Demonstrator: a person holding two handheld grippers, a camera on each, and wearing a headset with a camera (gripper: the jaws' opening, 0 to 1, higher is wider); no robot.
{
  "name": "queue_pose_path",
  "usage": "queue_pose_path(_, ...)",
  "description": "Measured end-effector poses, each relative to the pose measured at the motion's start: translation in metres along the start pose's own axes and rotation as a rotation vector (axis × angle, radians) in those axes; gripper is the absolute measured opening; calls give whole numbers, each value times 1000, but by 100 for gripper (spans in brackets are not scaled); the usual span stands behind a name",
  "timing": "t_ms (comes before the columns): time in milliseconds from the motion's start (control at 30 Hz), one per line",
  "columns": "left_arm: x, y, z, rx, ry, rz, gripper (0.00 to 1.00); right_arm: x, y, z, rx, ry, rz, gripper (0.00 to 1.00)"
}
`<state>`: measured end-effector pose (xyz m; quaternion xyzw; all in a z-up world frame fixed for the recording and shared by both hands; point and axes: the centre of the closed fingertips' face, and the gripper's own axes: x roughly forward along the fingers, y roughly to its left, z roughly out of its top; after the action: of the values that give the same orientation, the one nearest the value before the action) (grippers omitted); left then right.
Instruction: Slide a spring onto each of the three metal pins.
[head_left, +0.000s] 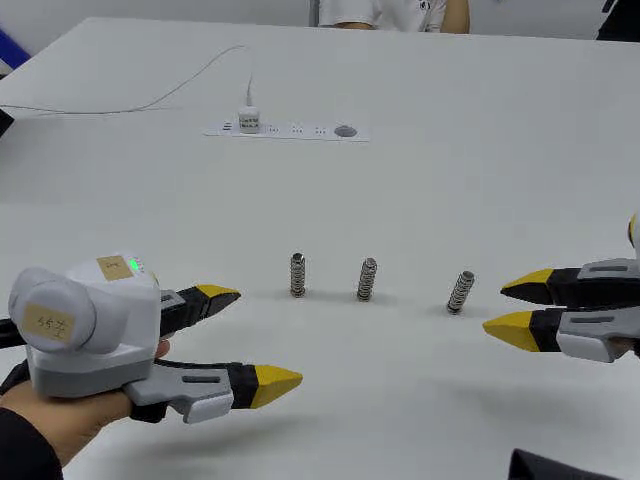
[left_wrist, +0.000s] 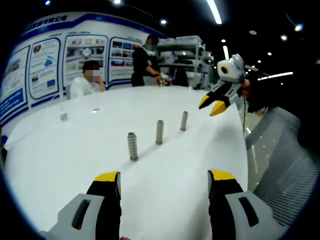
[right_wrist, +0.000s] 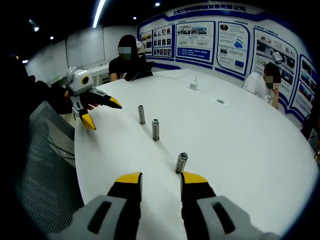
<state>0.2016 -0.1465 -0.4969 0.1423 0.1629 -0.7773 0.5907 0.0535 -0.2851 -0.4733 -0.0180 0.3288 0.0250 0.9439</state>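
In the head view three springs stand in a row on the white bench (head_left: 470, 180): the left spring (head_left: 297, 274), the middle spring (head_left: 367, 280) and the right spring (head_left: 460, 292), which leans a little. Each looks already seated over its pin, though the coils hide the pins, so I judge the task done or nearly so, with at most the leaning one to straighten. The left tool (head_left: 262, 336) sits low on the left, jaws spread wide and empty. The right tool (head_left: 497, 306) is just beside the right spring, jaws parted by a narrower gap and pinching nothing. A power strip (head_left: 290, 130) lies well behind the row. The left gripper view looks along the row, left spring nearest, with the right tool hovering past the far end. It adds a seated person (left_wrist: 86, 85), a standing person (left_wrist: 142, 60) and wall posters (left_wrist: 86, 55). The right gripper view puts the right spring just ahead of its own jaw tips, untouched, which the head view leaves less certain.
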Motion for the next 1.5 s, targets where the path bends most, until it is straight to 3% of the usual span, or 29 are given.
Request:
queue_pose_path(633, 0, 2, -2, -8, 0, 3, 72, -4, -11, -15, -13, -87, -23, 48)
queue_pose_path(833, 1, 0, -3, -10, 1, 0, 72, -5, -13, -24, -7, -81, -34, 52)
queue_pose_path(1500, 2, 1, -4, -16, 1, 2, 72, -11, -19, -23, 6, -131, -59, 65)
